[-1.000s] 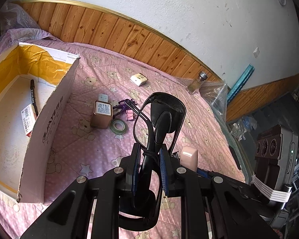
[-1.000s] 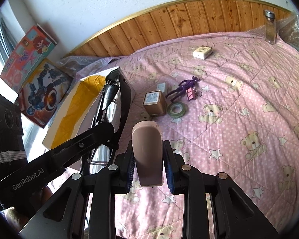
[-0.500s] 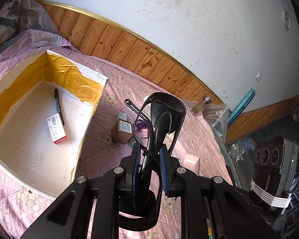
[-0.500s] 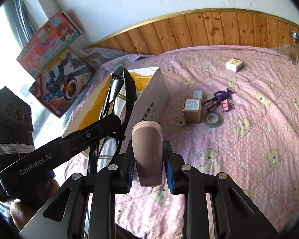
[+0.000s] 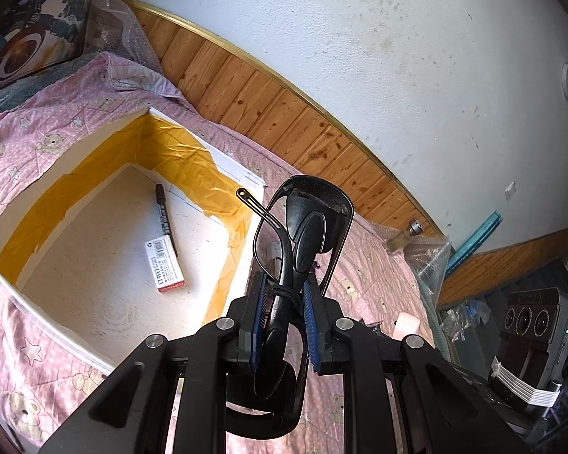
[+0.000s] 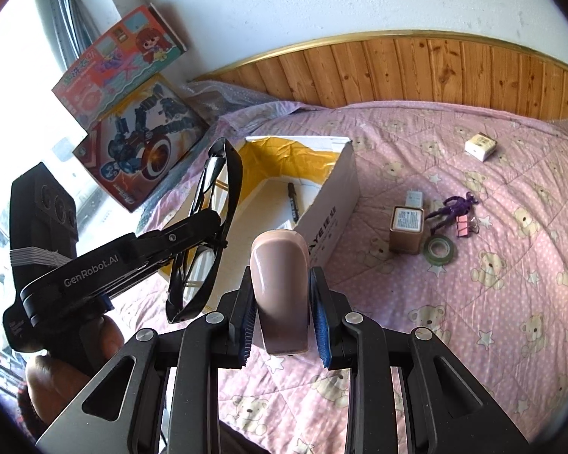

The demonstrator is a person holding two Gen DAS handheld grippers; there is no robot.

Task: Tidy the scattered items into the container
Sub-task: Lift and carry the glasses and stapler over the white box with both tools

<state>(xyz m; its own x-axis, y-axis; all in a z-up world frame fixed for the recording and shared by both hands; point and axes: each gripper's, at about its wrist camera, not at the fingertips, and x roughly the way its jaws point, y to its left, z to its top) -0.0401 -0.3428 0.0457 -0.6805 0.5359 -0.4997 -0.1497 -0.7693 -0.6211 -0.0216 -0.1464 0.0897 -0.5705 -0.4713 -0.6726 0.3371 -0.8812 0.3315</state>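
On the left gripper (image 6: pixel 212 227), clamped on glasses (image 6: pixel 208 227), white lettering reads "GenRobot.AI".

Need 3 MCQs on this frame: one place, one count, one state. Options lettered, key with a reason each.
1. Where does the black pen lie?
A. on the quilt
B. inside the box
C. in a gripper

2. How many things lie on the box floor?
A. two
B. four
C. none

3. What does the left gripper hold?
A. nothing, it is open
B. a roll of tape
C. glasses

Key: B, the pen rests on the white box floor; A, only the pen and a small red-and-white packet show there; C, the blue pads clamp the black frames.
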